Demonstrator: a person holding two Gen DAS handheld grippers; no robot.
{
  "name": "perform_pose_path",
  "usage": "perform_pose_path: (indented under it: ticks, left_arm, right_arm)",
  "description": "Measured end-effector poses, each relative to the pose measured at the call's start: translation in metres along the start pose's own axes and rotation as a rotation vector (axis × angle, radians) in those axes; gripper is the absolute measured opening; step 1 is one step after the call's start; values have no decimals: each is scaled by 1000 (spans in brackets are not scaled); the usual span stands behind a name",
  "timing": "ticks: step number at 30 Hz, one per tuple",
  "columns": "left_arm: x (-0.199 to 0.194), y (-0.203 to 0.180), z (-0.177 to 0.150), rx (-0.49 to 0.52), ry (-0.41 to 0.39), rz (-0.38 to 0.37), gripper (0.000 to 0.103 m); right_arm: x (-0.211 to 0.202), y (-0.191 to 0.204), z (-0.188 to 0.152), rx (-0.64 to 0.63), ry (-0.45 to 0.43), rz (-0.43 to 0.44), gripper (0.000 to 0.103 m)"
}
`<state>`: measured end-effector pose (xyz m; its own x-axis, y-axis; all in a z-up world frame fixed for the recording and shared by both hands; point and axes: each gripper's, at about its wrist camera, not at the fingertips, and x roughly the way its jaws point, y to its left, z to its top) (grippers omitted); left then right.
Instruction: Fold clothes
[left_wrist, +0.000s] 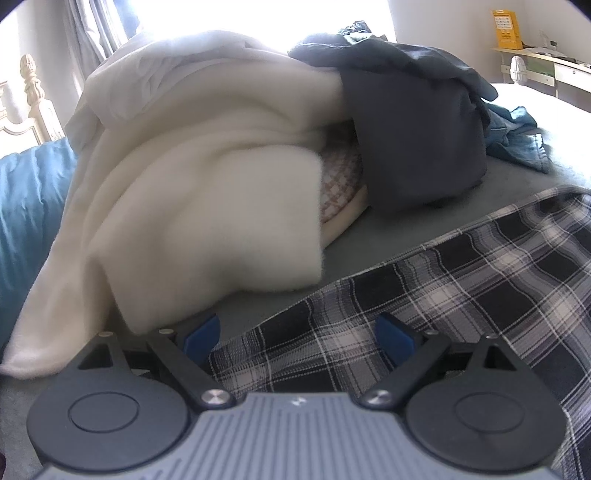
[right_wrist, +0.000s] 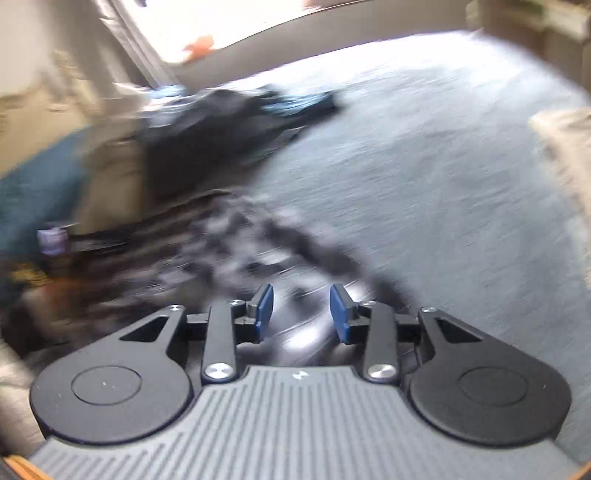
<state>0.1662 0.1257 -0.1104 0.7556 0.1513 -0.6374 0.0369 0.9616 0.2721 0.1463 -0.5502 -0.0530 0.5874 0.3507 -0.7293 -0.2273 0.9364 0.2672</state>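
Upper left, a cream fleece heap (left_wrist: 192, 177) and dark grey garments (left_wrist: 413, 122) sit unfolded on the bed (left_wrist: 369, 236). Lower right, the black-and-white plaid garment (left_wrist: 461, 295) lies spread flat, barely started. The left gripper (left_wrist: 297, 334) gapes wide and empty above its edge; the right gripper (right_wrist: 301, 314) is part-open over blurred plaid, pads not pressing.

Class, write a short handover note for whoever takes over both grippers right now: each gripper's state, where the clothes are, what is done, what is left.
Left gripper: open wide, low over the near edge of the plaid garment, not gripping it.
Right gripper: partly open, nothing pinched; its view is blurred, plaid cloth lies under and beyond it.
Clothes: the plaid garment is spread on the grey bed. Behind it sits an unfolded heap: cream fleece, dark grey garment, blue denim.
Done: no folded item visible.
Left: fold the plaid garment, then work through the heap.
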Motion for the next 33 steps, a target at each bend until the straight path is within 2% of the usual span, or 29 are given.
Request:
perform_pose_path:
  ticks: [2,3,7,9,11,14,20,28,31,33]
  left_arm:
    - [1,0,0,4,-2,0,93]
    - [1,0,-1,6,-3,-1,93]
    - [4,1,0,3,-7,-5,93]
    - [5,2,0,1,-12,-4,94]
    - [7,2,-1,0,-16,-2,94]
    - [10,2,0,-4,-23,4,95]
    - [14,0,2,-10,-32,20,95]
    - [18,-2,4,-7,-39,43,95]
    - [19,-1,2,-6,-42,42,95]
    - [18,-1,2,-4,-44,40,95]
  right_arm:
    - [27,4,4,-89,41,-128,33]
    - [40,7,3,-132,63,-157,33]
    - [82,14,-1,-259,142,-202,33]
    - [92,12,-1,-298,152,-250,29]
    - [95,11,3,-302,133,-295,5]
    - [91,5,15,-264,90,-327,3]
    - [99,7,33,-345,67,-422,2]
    - [120,5,76,-455,-5,-523,2]
    - [137,-4,79,-460,45,-528,4]
    - [147,-13,75,-446,123,-495,4]
